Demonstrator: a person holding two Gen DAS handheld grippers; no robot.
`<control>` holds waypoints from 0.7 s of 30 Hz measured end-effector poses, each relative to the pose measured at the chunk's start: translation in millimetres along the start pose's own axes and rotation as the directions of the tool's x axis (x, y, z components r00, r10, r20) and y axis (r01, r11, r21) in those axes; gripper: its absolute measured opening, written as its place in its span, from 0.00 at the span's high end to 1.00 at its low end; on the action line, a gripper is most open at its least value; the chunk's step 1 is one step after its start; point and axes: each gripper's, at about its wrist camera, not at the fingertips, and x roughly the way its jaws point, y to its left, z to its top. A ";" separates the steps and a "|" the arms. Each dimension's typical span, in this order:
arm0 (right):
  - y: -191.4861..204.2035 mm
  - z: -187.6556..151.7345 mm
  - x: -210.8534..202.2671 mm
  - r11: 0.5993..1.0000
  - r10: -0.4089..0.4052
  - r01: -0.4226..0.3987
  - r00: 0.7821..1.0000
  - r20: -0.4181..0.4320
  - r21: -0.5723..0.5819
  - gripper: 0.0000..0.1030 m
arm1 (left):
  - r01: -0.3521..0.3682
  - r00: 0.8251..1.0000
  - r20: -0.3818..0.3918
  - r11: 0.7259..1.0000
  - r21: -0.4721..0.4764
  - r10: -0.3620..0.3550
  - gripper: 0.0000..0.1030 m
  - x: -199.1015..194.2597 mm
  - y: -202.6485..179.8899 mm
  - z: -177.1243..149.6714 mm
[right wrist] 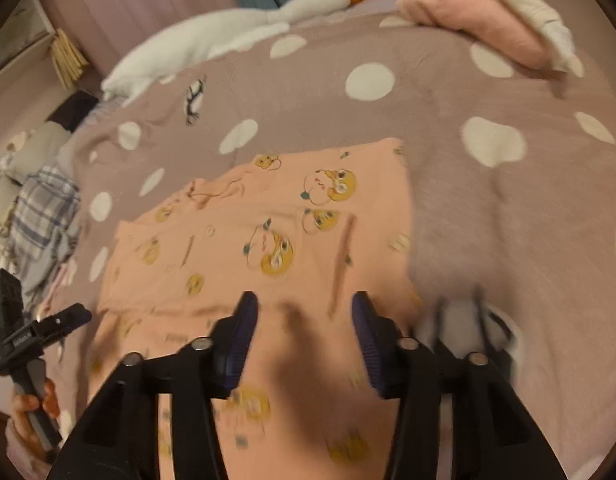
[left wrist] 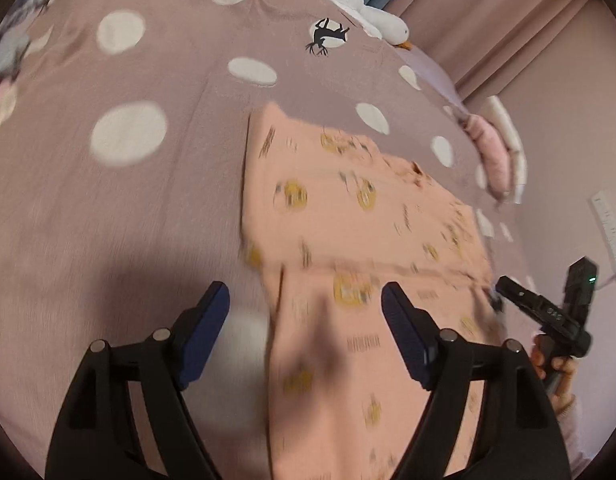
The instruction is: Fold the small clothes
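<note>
A small peach garment (left wrist: 348, 216) with yellow cartoon prints lies flat on the mauve polka-dot bedspread (left wrist: 127, 200); it also shows in the right wrist view (right wrist: 267, 240), partly folded with layered edges. My left gripper (left wrist: 305, 296) is open and empty, hovering over the garment's near left edge. My right gripper (right wrist: 303, 308) is open and empty above the garment's near part. The right gripper also appears at the right edge of the left wrist view (left wrist: 544, 312), and the left gripper at the left edge of the right wrist view (right wrist: 35, 336).
A white goose plush (right wrist: 227, 36) lies at the far side of the bed. A pink and cream cushion (right wrist: 488, 20) sits at the far right. Plaid clothing (right wrist: 47, 216) is piled at the left. Pink curtains (left wrist: 488, 12) hang behind.
</note>
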 end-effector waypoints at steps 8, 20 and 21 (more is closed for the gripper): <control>-51.5 -50.7 -41.1 0.992 0.020 -0.016 0.999 -0.032 0.129 0.52 | 0.180 0.979 -0.066 0.973 -0.142 -0.191 0.24 -29.4 24.9 -72.6; -45.8 -82.7 -24.8 0.940 0.283 -0.256 0.954 -0.096 0.226 0.52 | 0.327 0.927 -0.133 0.928 -0.178 -0.352 0.25 -16.3 -6.8 -96.5; -44.5 -83.9 -23.1 0.931 0.301 -0.273 0.949 -0.089 0.242 0.52 | 0.333 0.923 -0.137 0.926 -0.179 -0.359 0.25 -12.1 -10.4 -94.6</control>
